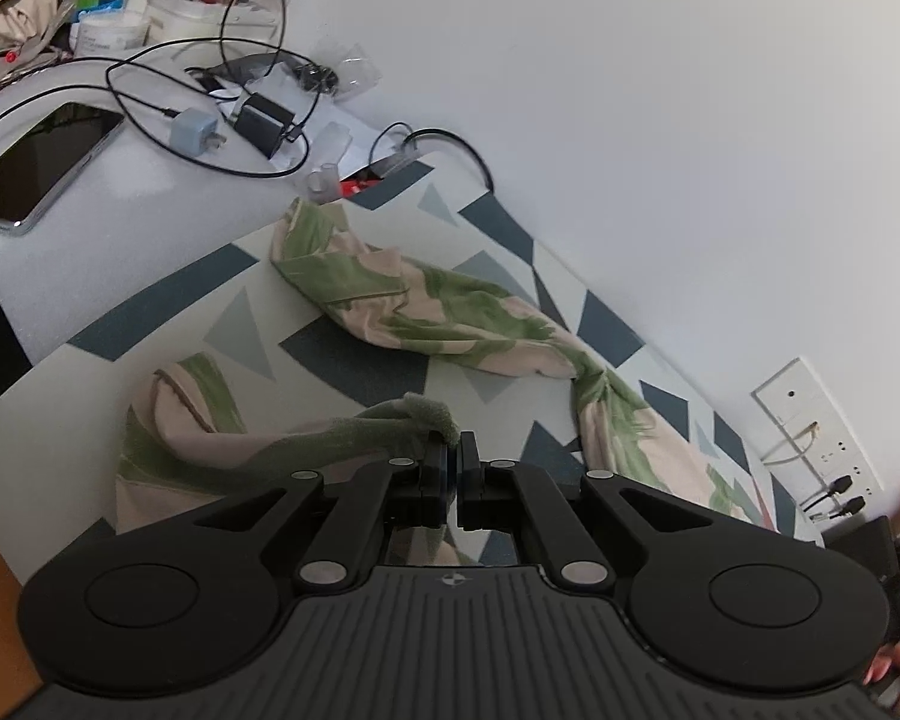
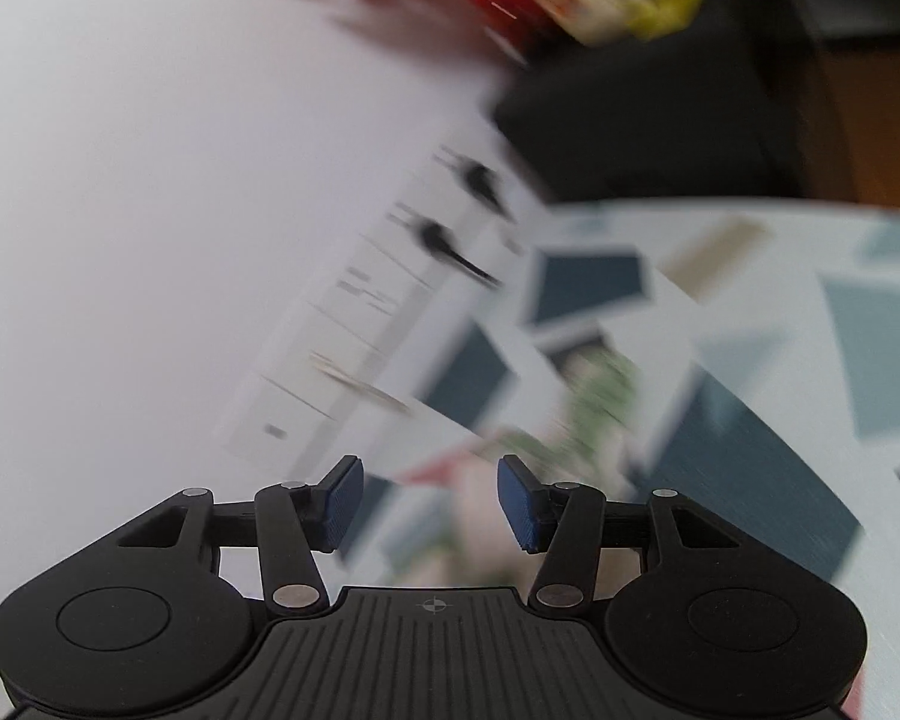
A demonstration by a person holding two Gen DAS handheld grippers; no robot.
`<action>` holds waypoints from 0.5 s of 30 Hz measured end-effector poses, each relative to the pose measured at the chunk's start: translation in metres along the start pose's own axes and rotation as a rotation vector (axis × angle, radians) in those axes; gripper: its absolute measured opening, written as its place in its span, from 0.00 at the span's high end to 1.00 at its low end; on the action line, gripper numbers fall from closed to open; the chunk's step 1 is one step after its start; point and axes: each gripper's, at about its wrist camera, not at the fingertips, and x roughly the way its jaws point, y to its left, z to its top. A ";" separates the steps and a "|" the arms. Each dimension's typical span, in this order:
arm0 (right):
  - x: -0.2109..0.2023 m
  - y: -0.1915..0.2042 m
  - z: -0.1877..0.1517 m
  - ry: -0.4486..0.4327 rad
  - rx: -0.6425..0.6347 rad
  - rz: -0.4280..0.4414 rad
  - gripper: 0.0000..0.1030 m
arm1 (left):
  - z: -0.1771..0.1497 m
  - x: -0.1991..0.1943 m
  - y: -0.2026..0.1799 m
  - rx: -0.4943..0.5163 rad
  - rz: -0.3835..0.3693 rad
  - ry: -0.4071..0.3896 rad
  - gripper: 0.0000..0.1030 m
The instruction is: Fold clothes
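Garment lies stretched diagonally across the patterned mat; left gripper pinches its near edge, while right gripper hangs spread, empty, farther away.

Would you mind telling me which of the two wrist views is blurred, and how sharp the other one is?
Right wrist view: heavy motion blur smears the wall sockets and patterned cloth, though the open right gripper stays crisp. Left wrist view: sharp, with fisheye bending; green-and-beige leaf-print garment clearly defined.
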 end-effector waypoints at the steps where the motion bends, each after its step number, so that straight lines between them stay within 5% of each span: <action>1: 0.007 -0.008 -0.002 0.027 0.018 -0.008 0.56 | 0.000 0.000 0.001 -0.006 0.007 -0.001 0.97; 9: 0.070 -0.019 -0.014 0.076 0.036 -0.021 0.61 | 0.010 -0.001 0.013 -0.065 0.063 -0.037 0.97; 13: 0.079 -0.006 -0.017 0.081 0.007 -0.039 0.94 | 0.015 0.003 0.021 -0.121 0.069 -0.030 0.97; 15: 0.063 0.000 -0.018 0.044 0.028 -0.041 0.96 | 0.014 0.005 0.025 -0.157 0.064 -0.009 0.97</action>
